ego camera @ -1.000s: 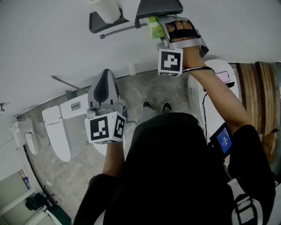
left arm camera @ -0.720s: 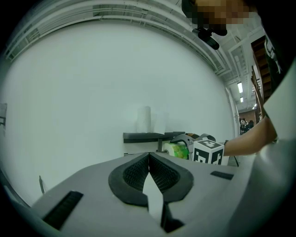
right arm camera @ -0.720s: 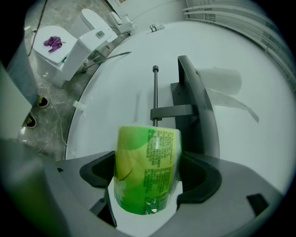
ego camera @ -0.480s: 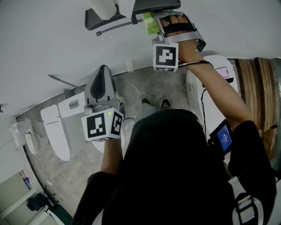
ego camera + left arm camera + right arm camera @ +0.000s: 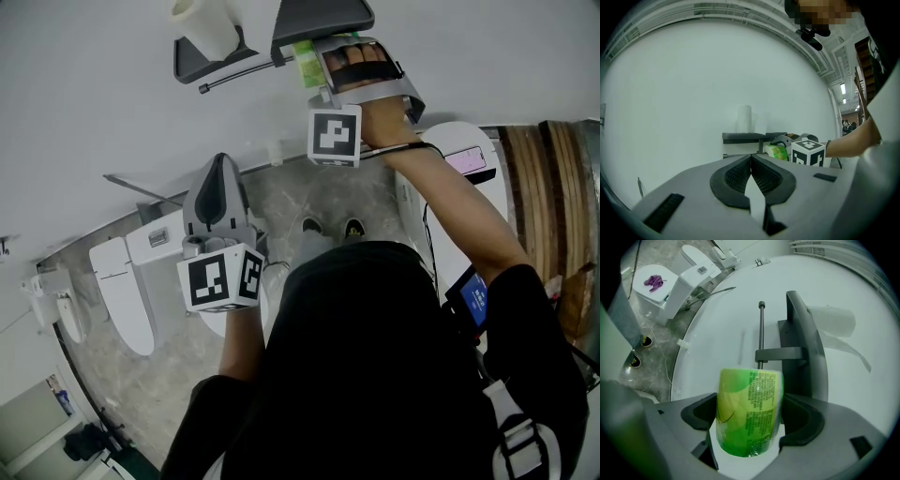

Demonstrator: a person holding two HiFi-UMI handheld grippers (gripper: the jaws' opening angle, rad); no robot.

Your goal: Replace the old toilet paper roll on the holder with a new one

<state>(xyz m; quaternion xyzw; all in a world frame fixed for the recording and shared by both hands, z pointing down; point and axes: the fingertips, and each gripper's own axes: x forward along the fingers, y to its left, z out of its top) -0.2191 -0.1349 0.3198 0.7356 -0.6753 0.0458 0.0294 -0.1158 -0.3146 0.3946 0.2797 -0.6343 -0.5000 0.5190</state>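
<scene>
New roll (image 5: 749,399), in glossy green printed wrap, is clamped in the right gripper (image 5: 750,420), at 12 o'clock in the head view, close under the dark grey wall holder (image 5: 806,348). The rod (image 5: 761,333) is bare. The white old roll (image 5: 833,320) stands on the holder's shelf at 11 o'clock, with a loose tail

The left gripper (image 5: 751,164) and right gripper (image 5: 747,416) are matte grey plastic shells, and their fingers (image 5: 733,176) carry black ribbed pads. Each bears a white cube (image 5: 222,278) printed with black squares. The person wears a black short-sleeved top (image 5: 375,356). A thin black cable (image 5: 424,217) trails along the right forearm.
</scene>
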